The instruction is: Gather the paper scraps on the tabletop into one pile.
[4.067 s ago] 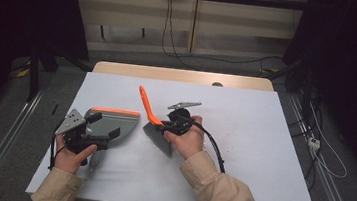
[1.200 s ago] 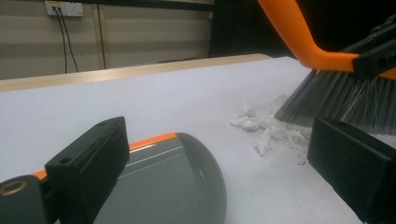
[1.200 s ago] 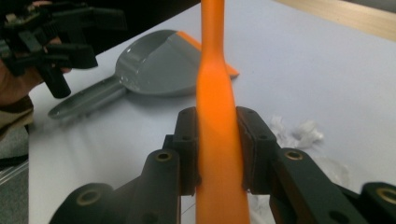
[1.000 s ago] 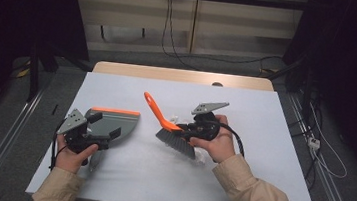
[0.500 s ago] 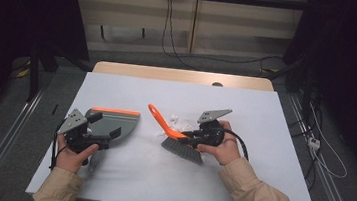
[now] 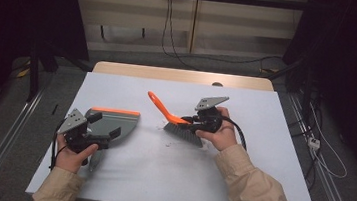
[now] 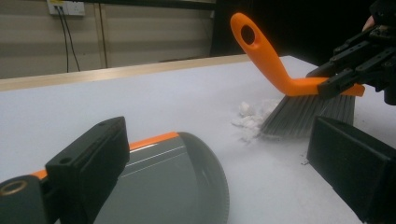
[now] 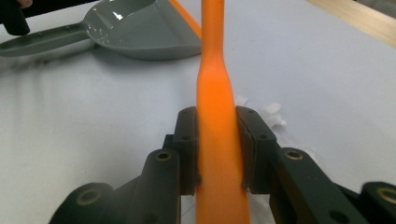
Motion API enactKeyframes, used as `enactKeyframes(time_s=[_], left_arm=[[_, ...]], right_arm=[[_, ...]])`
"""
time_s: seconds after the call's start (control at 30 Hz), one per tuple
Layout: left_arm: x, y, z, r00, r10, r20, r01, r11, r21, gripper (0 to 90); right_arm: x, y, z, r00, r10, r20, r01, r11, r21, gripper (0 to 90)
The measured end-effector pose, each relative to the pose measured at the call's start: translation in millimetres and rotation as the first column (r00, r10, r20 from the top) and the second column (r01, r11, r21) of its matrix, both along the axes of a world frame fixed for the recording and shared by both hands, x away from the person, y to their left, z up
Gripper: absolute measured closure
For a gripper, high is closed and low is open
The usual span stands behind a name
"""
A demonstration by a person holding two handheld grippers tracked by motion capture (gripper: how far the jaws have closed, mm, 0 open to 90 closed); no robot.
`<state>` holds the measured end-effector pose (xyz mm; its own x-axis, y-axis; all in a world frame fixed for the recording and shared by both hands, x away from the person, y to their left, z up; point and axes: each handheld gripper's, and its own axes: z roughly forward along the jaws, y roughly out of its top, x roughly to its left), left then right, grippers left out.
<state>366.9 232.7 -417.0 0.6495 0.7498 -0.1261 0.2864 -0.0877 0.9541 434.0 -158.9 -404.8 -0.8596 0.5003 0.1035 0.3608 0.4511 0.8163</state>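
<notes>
Nearest, the left gripper (image 6: 104, 134) is sitting at the person's side of the white table (image 6: 261, 159), gripped by the left hand (image 6: 74, 151). Its jaws are standing spread in the left gripper view, with the grey dustpan (image 7: 173, 186) lying low between them; whether they are pressing on the pan's handle I cannot tell. The dustpan's orange lip (image 6: 115, 111) is facing away from the person.

Farther out and to the right, the right hand (image 6: 220, 134) is holding the right gripper (image 8: 217, 144), whose jaws are pinching the orange handle (image 8: 215, 93) of a hand brush (image 6: 176, 123) from both sides. The brush's grey bristles (image 7: 303, 114) are resting on the table, well apart from the dustpan, and the handle is rising at a slant towards the table's far side. A small heap of white crumbs (image 7: 250, 119) is lying just beside the bristles, on the dustpan's side.
</notes>
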Motion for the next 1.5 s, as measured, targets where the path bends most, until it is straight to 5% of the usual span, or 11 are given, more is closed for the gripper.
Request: enactKeyframes(time_s=[0.3, 0.53, 0.63, 0.83, 0.97, 1.27, 1.5], left_arm=[[-0.4, -1.0, 0.0, 1.0000, -0.010, -0.001, 0.010, 0.9999, 0.002, 5.4], [0.1, -0.7, 0.1, 0.9998, -0.018, -0.003, 0.018, 0.9998, -0.008, 5.5], [0.8, -1.0, -0.5, 0.9998, -0.020, -0.006, 0.020, 0.9997, -0.013, 5.5], [1.4, -0.4, -0.6, 0.9996, -0.027, -0.009, 0.026, 0.9993, -0.025, 5.5], [1.5, -0.8, -0.9, 0.9994, -0.033, -0.011, 0.032, 0.9991, -0.026, 5.5], [1.2, -0.4, -0.7, 0.9994, -0.032, -0.013, 0.032, 0.9990, -0.030, 5.5], [0.8, -0.2, -0.4, 0.9995, -0.029, -0.012, 0.028, 0.9992, -0.027, 5.5]], right_arm=[[-13.0, -7.9, 25.1, 0.9980, -0.054, 0.033, 0.052, 0.9969, 0.059, 71.7], [-16.0, -17.0, 33.8, 0.9946, -0.101, 0.021, 0.101, 0.9946, 0.026, 71.7], [-16.4, -23.9, 35.6, 0.9872, -0.159, 0.014, 0.158, 0.9860, 0.053, 71.7], [-14.7, -29.7, 37.2, 0.9569, -0.288, 0.039, 0.286, 0.9571, 0.048, 71.6], [-12.3, -30.3, 36.6, 0.9446, -0.326, 0.038, 0.322, 0.9429, 0.085, 71.7], [-5.4, -11.6, 35.6, 0.9557, -0.294, 0.020, 0.290, 0.9519, 0.097, 71.7], [2.0, -12.7, 33.3, 0.9465, -0.322, 0.022, 0.318, 0.9426, 0.100, 71.7]])
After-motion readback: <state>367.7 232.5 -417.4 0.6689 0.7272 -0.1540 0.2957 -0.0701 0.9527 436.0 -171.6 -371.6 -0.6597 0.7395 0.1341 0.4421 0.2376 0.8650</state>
